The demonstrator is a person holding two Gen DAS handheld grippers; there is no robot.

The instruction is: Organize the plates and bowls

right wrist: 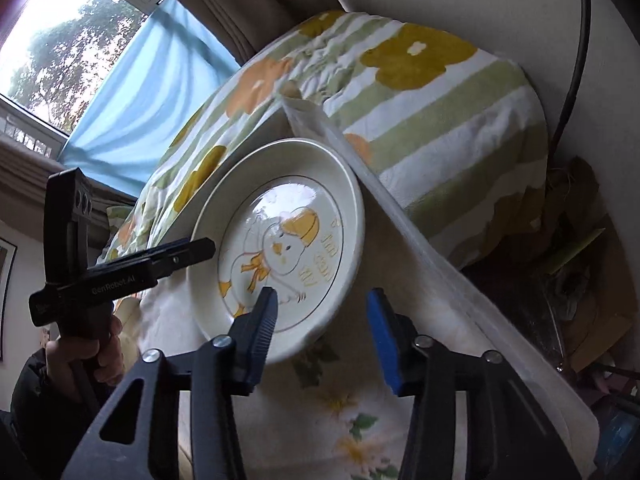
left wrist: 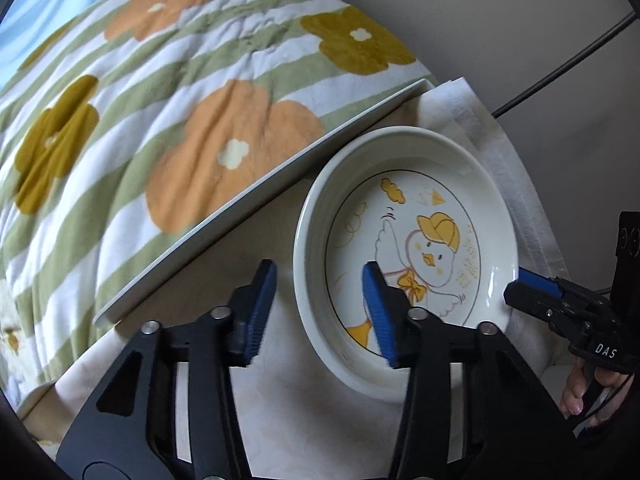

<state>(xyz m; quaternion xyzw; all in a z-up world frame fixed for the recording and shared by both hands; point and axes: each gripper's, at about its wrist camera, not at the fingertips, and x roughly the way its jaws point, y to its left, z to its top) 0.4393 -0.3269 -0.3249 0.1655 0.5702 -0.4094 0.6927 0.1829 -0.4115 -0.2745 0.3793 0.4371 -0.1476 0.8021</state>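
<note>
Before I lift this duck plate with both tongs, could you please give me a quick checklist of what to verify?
1. One rim of the plate sits between the left tongs: ok.
2. Opposite rim sits between the right tongs: ok.
3. Tongs closed on the rim: not ok, both stand open.
4. Nothing lying in the plate: ok.
5. Place to put it: cannot tell, no other dishes in view.
</note>
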